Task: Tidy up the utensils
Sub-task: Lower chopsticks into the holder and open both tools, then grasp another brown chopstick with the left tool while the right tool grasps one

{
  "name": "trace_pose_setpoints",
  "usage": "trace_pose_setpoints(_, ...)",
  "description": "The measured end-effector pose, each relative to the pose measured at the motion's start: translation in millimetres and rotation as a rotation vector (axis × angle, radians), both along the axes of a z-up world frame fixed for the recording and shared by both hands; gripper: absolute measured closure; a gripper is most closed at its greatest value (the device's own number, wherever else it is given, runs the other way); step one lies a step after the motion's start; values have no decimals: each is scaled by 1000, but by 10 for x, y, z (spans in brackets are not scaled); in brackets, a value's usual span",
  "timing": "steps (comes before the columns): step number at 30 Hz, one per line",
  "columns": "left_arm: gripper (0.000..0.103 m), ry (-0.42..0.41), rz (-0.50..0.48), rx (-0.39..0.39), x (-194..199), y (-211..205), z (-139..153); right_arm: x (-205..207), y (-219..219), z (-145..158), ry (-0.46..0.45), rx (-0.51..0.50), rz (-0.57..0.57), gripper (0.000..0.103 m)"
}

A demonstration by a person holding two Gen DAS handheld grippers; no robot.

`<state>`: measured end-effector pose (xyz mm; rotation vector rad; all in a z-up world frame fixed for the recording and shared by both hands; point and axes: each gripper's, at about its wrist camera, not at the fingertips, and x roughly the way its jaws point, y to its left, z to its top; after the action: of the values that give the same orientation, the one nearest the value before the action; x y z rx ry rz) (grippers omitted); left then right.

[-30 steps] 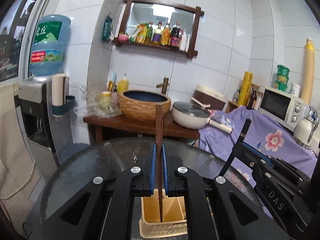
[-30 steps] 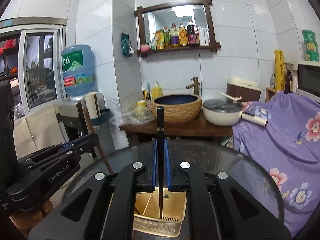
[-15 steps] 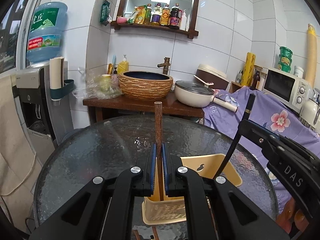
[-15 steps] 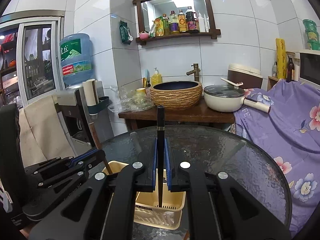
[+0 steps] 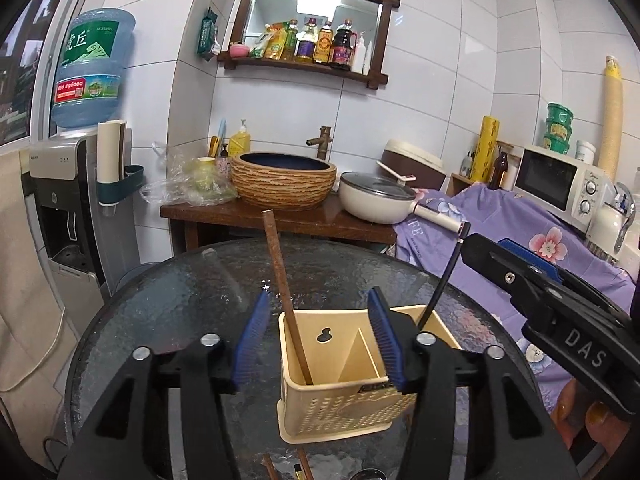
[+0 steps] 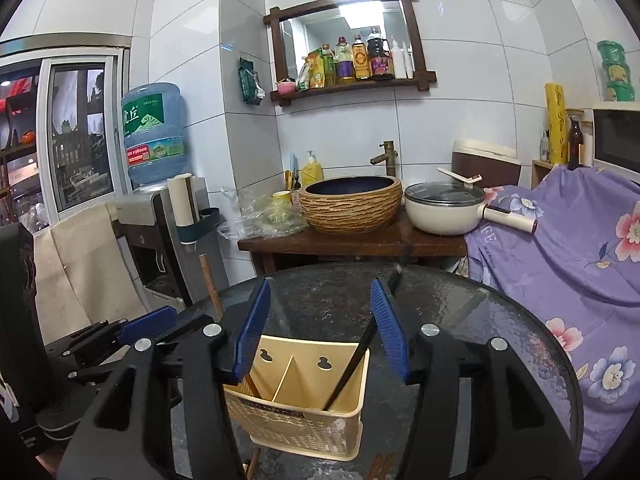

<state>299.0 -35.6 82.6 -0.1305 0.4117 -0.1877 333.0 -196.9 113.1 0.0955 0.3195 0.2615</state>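
On a round glass worktop (image 5: 168, 312) stands a cream plastic utensil caddy (image 5: 344, 408). A brown wooden chopstick (image 5: 284, 292) leans in its left compartment, a black chopstick (image 6: 354, 364) in its right. Both look light, stiff and smooth, best pinched mid-shaft. The left hand-held gripper (image 5: 320, 340) and right hand-held gripper (image 6: 322, 328) are opening, gripping nothing.

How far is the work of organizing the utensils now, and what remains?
Done: the brown chopstick leans in the left compartment of the beige holder, and the black chopstick in the right one. In hand: nothing; the left gripper and right gripper are opening, their pads clear of the sticks. Left: a few more utensils lie on the glass table before the holder.
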Motion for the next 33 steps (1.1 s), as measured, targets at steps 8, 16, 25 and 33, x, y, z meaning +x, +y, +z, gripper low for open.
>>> trace_pose_setpoints(8,12,-26,46,15,-344,120,-14,-372,-127,18,7,46,-24,34)
trace_pose_setpoints(16,6,48,77,86,-656,252,-278,-814,-90,-324,80,-56,-23,23)
trace_pose_setpoints(25,6,240,77,157,-829,360,-868,-965,-249,-1030,304,-88,-54,22)
trace_pose_setpoints(33,13,359,76,127,-776,449,-1245,-902,-378,-1518,456,-103,-97,32)
